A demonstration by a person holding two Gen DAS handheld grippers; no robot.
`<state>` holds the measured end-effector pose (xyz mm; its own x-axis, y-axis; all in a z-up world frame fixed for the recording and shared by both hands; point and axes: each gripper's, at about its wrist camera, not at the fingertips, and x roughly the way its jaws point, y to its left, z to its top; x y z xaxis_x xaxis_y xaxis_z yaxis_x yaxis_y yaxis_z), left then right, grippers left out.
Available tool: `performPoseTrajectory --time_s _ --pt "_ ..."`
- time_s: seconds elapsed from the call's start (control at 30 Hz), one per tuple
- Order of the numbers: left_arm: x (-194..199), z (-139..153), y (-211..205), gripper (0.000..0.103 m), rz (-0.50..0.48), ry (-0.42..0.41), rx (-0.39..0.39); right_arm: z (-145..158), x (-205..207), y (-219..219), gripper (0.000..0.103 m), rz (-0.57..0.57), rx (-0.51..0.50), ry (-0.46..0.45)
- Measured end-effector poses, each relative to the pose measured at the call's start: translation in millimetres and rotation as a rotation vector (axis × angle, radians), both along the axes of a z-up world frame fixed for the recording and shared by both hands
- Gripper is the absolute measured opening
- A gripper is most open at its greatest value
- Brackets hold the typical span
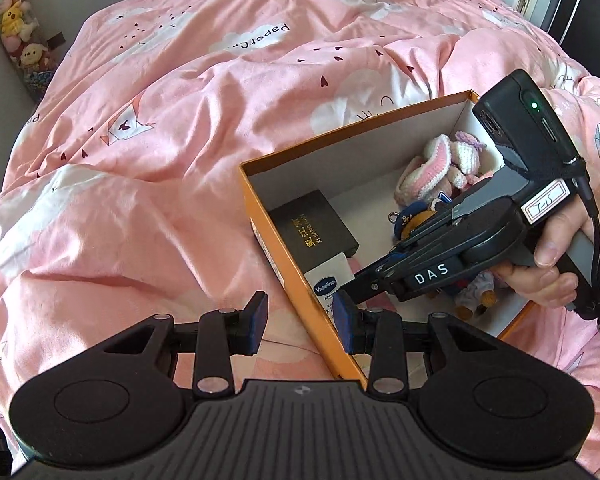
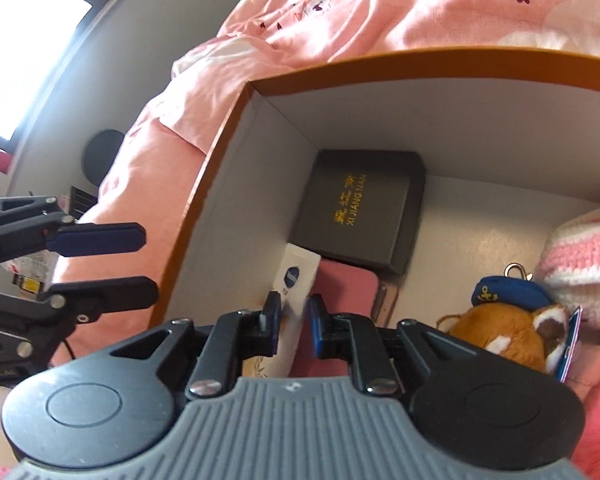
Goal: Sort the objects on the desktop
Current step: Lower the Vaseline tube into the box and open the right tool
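An orange box (image 1: 276,248) with white inside walls lies on the pink bed. It holds a black case (image 1: 314,226) with gold lettering, a white Vaseline tube (image 1: 328,280), a knitted pink-and-white toy (image 1: 432,168) and a brown plush with a blue cap (image 2: 508,320). My right gripper (image 2: 294,318) reaches into the box, its fingers closely either side of the Vaseline tube (image 2: 294,280), which lies against the left wall beside the black case (image 2: 360,208). My left gripper (image 1: 300,324) is open and straddles the box's near wall.
The pink quilt (image 1: 180,140) covers the bed all around the box. A pink flat item (image 2: 344,284) lies under the tube. Plush toys (image 1: 12,20) are stacked by the far left wall. A window (image 2: 16,40) shows at left.
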<state>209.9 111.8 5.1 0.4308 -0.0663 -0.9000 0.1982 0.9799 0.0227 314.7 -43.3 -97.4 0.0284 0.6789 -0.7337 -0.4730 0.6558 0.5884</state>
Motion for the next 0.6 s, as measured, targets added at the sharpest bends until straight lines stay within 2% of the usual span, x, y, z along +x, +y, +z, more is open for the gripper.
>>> performPoseTrajectory --time_s 0.13,0.2,0.5,0.6 --pt "-3 -2 3 0.042 0.012 -0.002 -0.009 4 -3 2 0.022 -0.001 -0.062 -0.045" --pt "-5 -3 4 0.042 0.014 -0.002 -0.015 7 -6 0 0.026 0.007 -0.083 -0.054" --pt "-9 -1 5 0.042 0.014 -0.009 -0.021 1 -12 2 0.028 0.031 -0.134 0.003" --pt "-10 0 6 0.042 0.015 -0.009 -0.020 -7 -9 5 0.026 0.031 -0.117 0.056"
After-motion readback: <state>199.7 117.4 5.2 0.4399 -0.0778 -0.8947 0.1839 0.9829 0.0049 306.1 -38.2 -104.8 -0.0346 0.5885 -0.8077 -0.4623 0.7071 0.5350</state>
